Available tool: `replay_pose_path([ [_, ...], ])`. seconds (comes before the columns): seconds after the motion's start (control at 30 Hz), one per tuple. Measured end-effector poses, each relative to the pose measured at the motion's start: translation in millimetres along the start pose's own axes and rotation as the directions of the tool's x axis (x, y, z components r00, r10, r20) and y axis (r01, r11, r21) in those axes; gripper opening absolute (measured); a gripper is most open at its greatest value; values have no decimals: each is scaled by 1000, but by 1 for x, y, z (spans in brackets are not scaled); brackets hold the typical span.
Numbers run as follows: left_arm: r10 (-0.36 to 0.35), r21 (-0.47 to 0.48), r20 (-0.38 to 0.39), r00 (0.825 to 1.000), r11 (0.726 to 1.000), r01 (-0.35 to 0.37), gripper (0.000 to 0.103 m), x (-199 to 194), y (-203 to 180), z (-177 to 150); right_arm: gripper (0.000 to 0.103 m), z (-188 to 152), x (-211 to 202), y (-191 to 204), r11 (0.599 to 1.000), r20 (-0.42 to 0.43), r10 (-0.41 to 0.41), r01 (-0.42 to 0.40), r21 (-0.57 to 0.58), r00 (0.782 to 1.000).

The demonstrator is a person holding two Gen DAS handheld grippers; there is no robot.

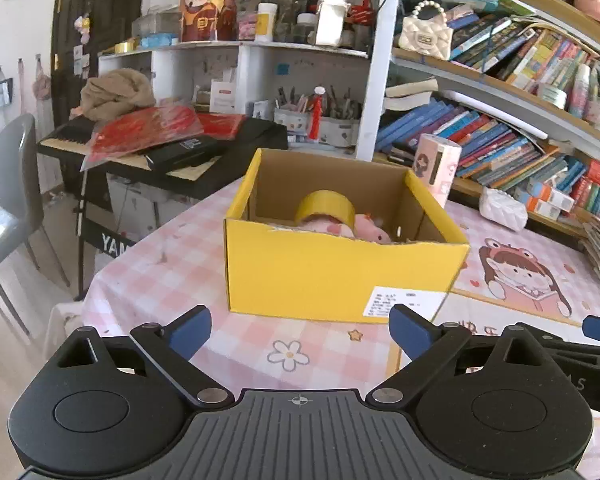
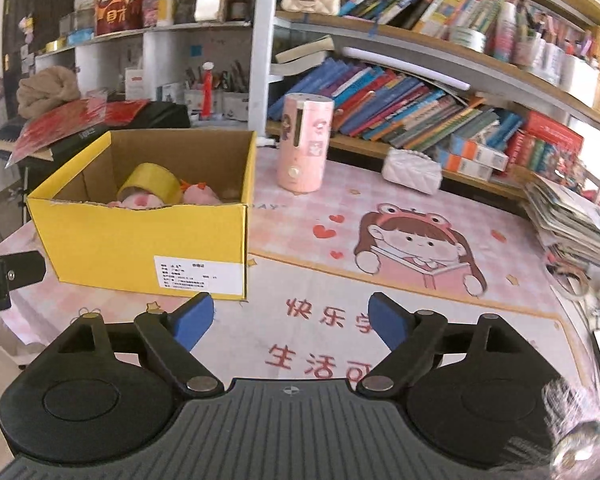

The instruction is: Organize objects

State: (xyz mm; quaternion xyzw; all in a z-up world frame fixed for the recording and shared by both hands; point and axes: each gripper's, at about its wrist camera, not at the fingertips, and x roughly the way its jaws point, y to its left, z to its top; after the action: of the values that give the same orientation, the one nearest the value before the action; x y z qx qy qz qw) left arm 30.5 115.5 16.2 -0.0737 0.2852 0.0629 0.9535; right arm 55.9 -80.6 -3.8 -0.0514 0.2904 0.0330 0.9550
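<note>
An open yellow cardboard box stands on the pink checked table; it also shows in the right wrist view. Inside lie a roll of yellow tape and pink plush toys. My left gripper is open and empty, just in front of the box's near wall. My right gripper is open and empty, over the table to the right of the box. A pink cylindrical container stands behind the box, and a white quilted pouch lies near the bookshelf.
Bookshelves full of books run along the back right. A stack of papers sits at the right table edge. A keyboard with red packets stands beyond the left edge, with a grey chair beside it.
</note>
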Motion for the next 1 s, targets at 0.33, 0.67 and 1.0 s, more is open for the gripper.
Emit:
replay_pose_path([
  [0.33, -49, 23, -28, 998, 999, 50, 97, -15, -8, -18, 86, -27, -34, -11, 997, -10, -64, 64, 49, 998],
  [0.67, -70, 131, -62, 996, 988, 78, 98, -21, -34, -26, 92, -40, -50, -26, 984, -61, -113, 121, 132, 992],
  [1.0, -103, 184, -88, 991, 976, 118, 100, -20, -60, -33, 103, -53, -56, -50, 965, -95, -186, 200, 168, 978],
])
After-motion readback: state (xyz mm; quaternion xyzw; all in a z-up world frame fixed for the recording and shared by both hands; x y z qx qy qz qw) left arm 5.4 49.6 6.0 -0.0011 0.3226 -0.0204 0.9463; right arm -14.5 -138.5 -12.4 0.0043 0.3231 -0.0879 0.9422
